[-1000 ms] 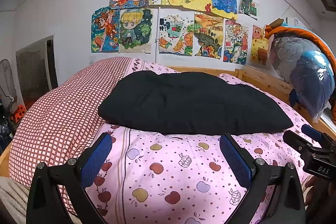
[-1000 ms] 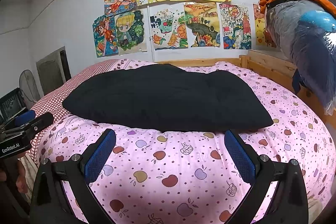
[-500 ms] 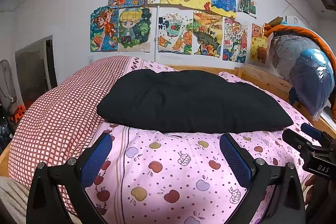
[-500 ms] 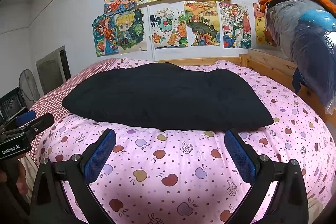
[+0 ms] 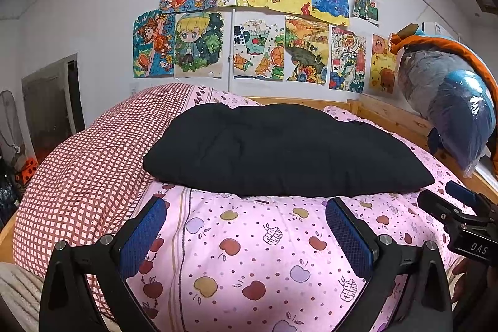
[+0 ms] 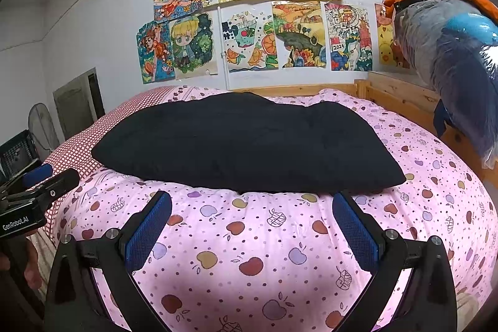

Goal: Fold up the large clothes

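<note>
The bulky black padded garment (image 5: 280, 151) lies mid-bed on the pink apple-print quilt (image 5: 249, 238). Left claw (image 5: 246, 226) and right claw (image 6: 252, 223), both released and empty, risk pinching quilt beneath its near hem.

- A home bedroom: a wooden bed frame (image 6: 401, 95) at 2 o'clock holds a pink apple-print duvet (image 6: 280, 238).
- A red checked quilt (image 5: 87, 170) lies at 9 o'clock.
- Hand-coloured drawings (image 5: 258, 30) cover the white wall at 12 o'clock.
- A fan (image 6: 40, 123) stands at 9 o'clock.
</note>
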